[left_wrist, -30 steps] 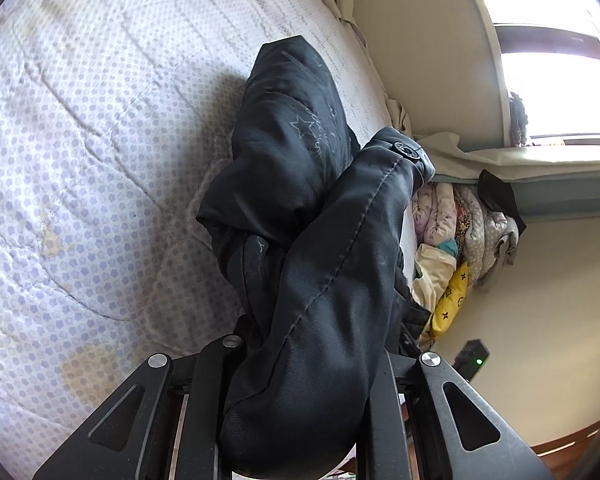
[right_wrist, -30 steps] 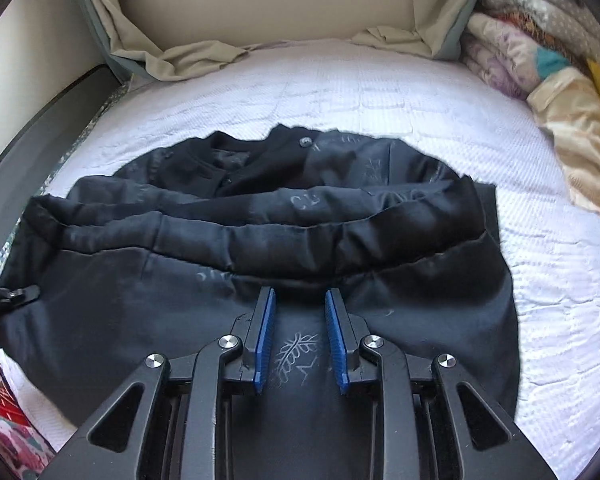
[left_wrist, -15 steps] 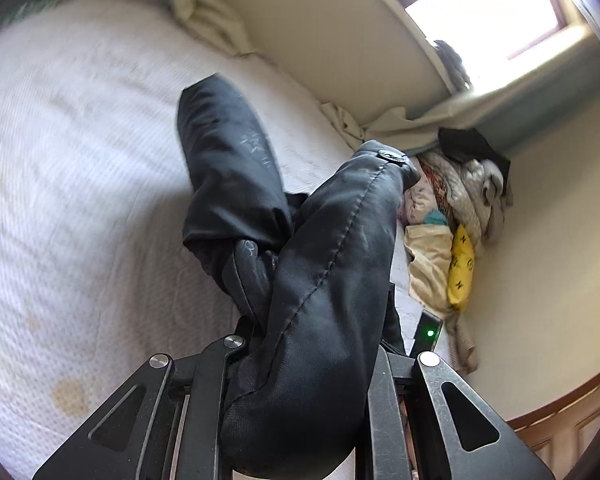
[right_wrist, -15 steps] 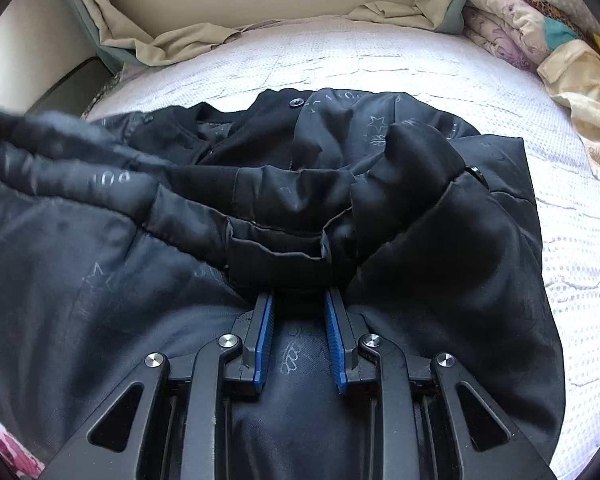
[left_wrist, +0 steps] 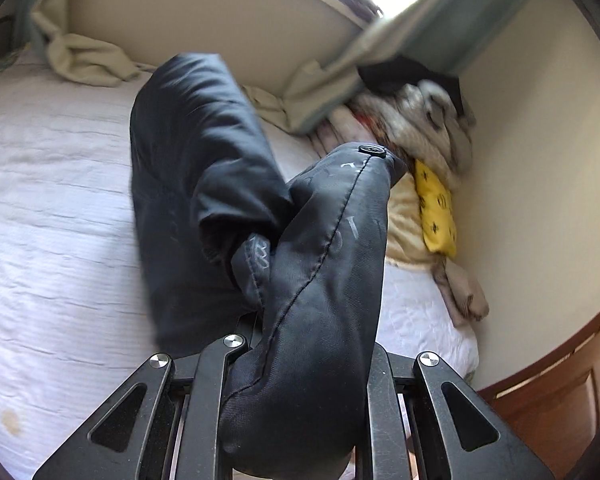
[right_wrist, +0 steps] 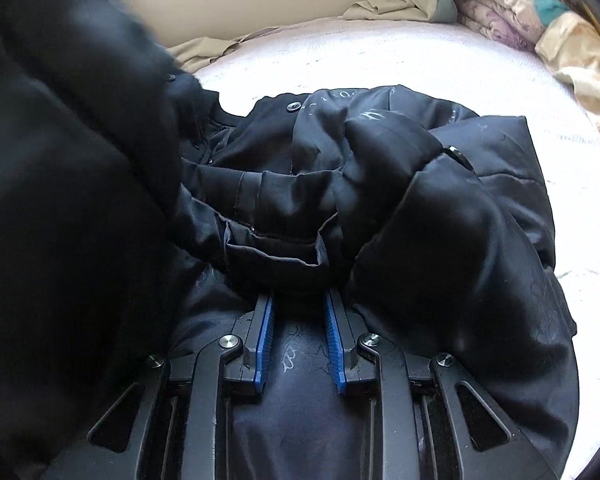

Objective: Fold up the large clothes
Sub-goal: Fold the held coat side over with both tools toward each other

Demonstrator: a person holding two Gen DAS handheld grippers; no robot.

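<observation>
A black padded jacket (right_wrist: 440, 208) lies bunched on the white quilted bed (right_wrist: 380, 60). My left gripper (left_wrist: 300, 344) is shut on a thick fold of the jacket (left_wrist: 324, 264) and holds it raised above the bed; a sleeve (left_wrist: 188, 152) hangs from it. Its fingertips are hidden by the cloth. My right gripper (right_wrist: 300, 304) grips a jacket edge between its blue pads (right_wrist: 265, 332). The raised part of the jacket (right_wrist: 68, 168) fills the left of the right wrist view.
A pile of folded blankets and clothes (left_wrist: 420, 152) with a yellow item (left_wrist: 436, 212) sits against the wall at the bed's far right. A beige sheet (left_wrist: 84, 60) is crumpled along the headboard. A wooden frame (left_wrist: 560, 380) borders the bed.
My left gripper has lifted its fold of the jacket and swung toward the headboard. In the right wrist view the raised jacket has swept in over the left side.
</observation>
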